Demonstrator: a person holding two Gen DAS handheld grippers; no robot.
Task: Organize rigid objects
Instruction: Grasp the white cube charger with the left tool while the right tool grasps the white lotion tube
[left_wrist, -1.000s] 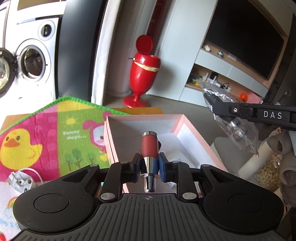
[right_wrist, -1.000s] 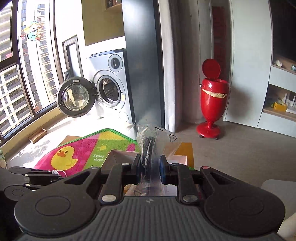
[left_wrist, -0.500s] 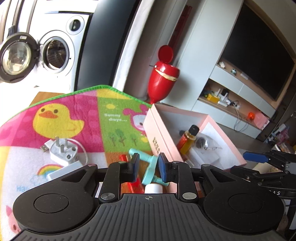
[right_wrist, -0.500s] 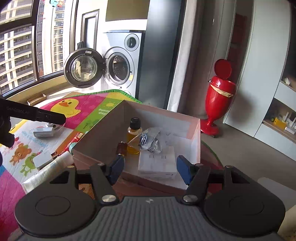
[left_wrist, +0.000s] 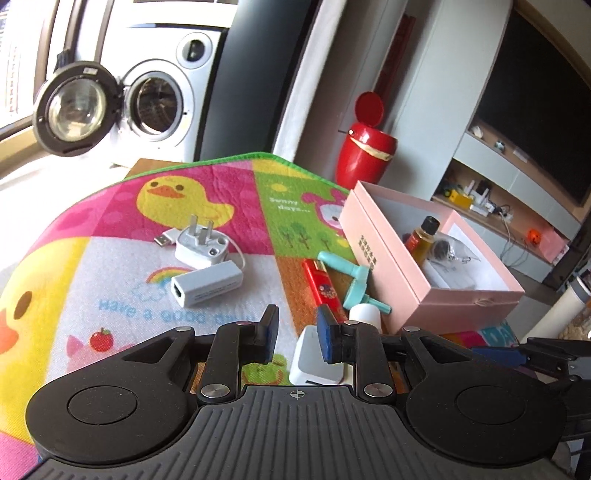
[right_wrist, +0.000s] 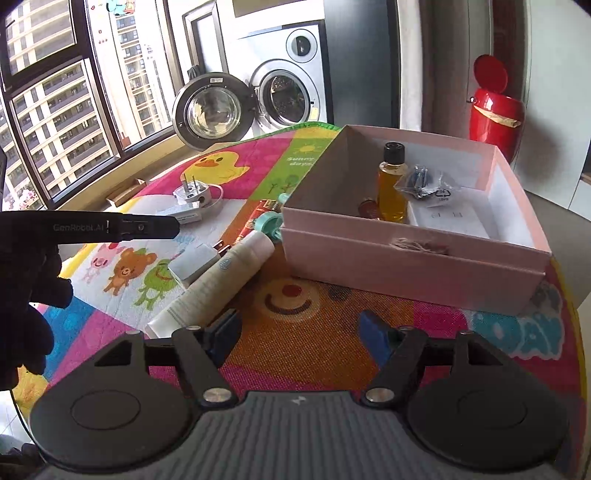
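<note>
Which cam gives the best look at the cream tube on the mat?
Right wrist: the cream tube lies fully visible, cap to crimp, beside the pink box. Left wrist shows only its white cap, the rest hidden behind the left gripper.

Bottle (right_wrist: 392, 184), screw bag (right_wrist: 424, 182) inside box (right_wrist: 406, 258); lighter (left_wrist: 320, 284), tube (right_wrist: 214, 280) on mat (left_wrist: 110, 221) left of box.

We see bright daylight flooding from the tall grid-paned window (right_wrist: 55, 103); fisheye bending warps the edges, and the colourful cartoon-print mat (left_wrist: 122, 229) looks slightly washed out.
</note>
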